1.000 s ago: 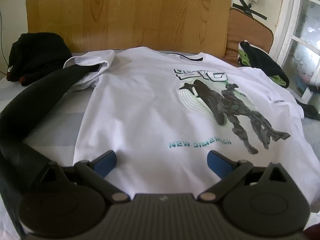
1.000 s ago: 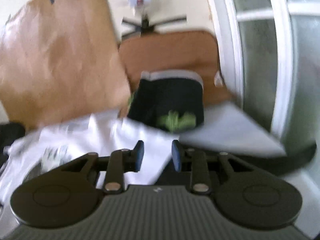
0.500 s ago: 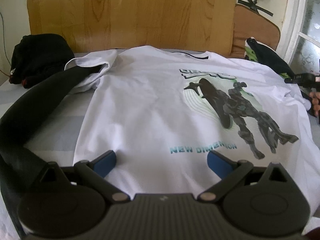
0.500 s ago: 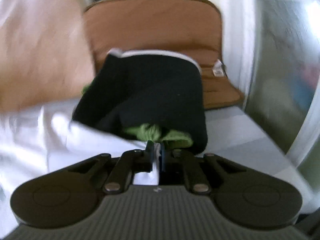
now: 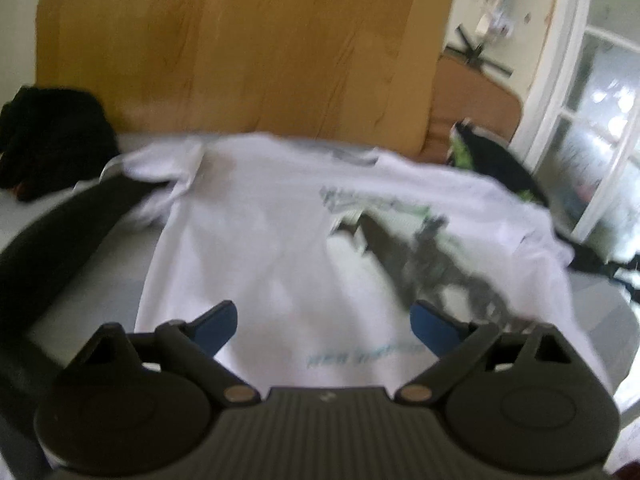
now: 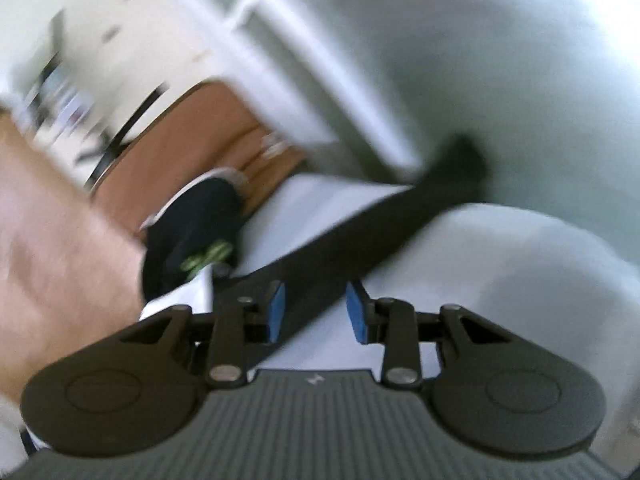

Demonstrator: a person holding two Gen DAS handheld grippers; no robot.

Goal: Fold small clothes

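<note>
A white T-shirt [image 5: 260, 248] with a dark figure print and teal lettering lies spread flat on the bed, neck towards the wooden headboard. My left gripper [image 5: 324, 326] is open and empty, low over the shirt's bottom hem. My right gripper [image 6: 316, 312] is open and empty, tilted, over a black strap [image 6: 360, 236] near the shirt's right sleeve [image 6: 188, 292]. The right wrist view is blurred.
A black and green garment [image 5: 500, 164] lies at the bed's far right, also in the right wrist view [image 6: 192, 236]. A black clothes pile [image 5: 48, 136] sits far left. A black strap [image 5: 60, 240] curves along the left. A wooden headboard [image 5: 240, 48] stands behind. A glass door [image 5: 600, 120] is right.
My right gripper was shut on the shirt's sleeve edge half a second ago; now it is open, has let go, and has swung and tilted. My left gripper has shifted slightly; its view is blurred.
</note>
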